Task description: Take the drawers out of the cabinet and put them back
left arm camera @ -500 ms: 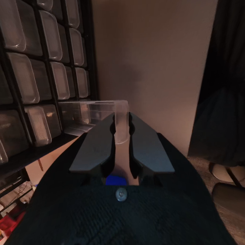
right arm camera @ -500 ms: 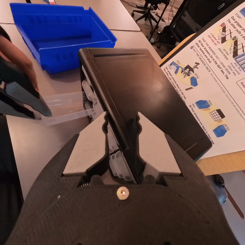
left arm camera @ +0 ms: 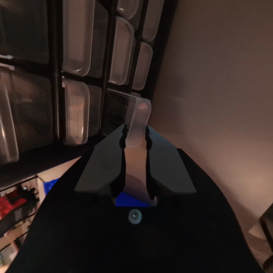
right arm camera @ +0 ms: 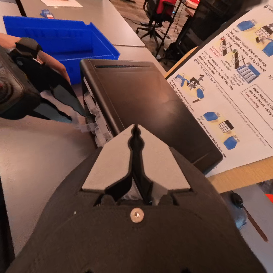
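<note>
Grey tabletop (right arm camera: 44,155), blue bin (right arm camera: 62,38) behind | L gripper (left arm camera: 135,130) pinched clear drawer (left arm camera: 138,118) front, bottom-right slot of cabinet (right arm camera: 140,103), long axis into slot | R gripper (right arm camera: 135,127) closed, empty, over cabinet top; L nearer

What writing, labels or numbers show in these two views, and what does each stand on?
I do not quote writing; here is what bears it.
Instruction sheet, right of the black cabinet: printed lines and small coloured diagrams.
Small blue item on the far table: too blurred to read.
Clear drawer and blue bin: no label seen.
Left wrist view: none visible.
</note>
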A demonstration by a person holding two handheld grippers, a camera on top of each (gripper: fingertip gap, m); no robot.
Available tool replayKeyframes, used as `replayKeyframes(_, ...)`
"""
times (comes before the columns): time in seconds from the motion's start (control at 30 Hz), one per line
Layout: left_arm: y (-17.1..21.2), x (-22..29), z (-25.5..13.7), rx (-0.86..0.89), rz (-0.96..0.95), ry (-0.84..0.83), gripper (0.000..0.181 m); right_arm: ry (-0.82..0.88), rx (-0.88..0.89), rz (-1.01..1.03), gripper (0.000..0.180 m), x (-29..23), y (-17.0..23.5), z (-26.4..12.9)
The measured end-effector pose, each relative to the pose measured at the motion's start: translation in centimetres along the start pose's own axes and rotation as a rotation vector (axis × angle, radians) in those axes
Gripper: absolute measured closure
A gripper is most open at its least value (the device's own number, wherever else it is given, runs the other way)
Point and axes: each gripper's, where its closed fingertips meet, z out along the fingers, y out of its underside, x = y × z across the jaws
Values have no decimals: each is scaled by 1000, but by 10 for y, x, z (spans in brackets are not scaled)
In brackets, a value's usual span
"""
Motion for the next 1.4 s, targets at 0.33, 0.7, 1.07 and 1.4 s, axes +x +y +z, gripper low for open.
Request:
replayKeyframes(0.33, -16, 14, -49, 242, -54, -4, 176, 13, -60, -4, 180, 4, 7, -2)
replayKeyframes(0.7, -29, 73, -66, 324, 80, 264, 181, 26, -41, 5, 180, 5, 7, -4)
replayKeyframes(1.07, -33, 8, 13, 214, -185, -56, 181, 17, -24, 54, 155, -13, 11, -24)
replayKeyframes(1.4, -66, 51, 10, 637, -347, -83, 136, -149, 342, 239, 147, -99, 63, -73)
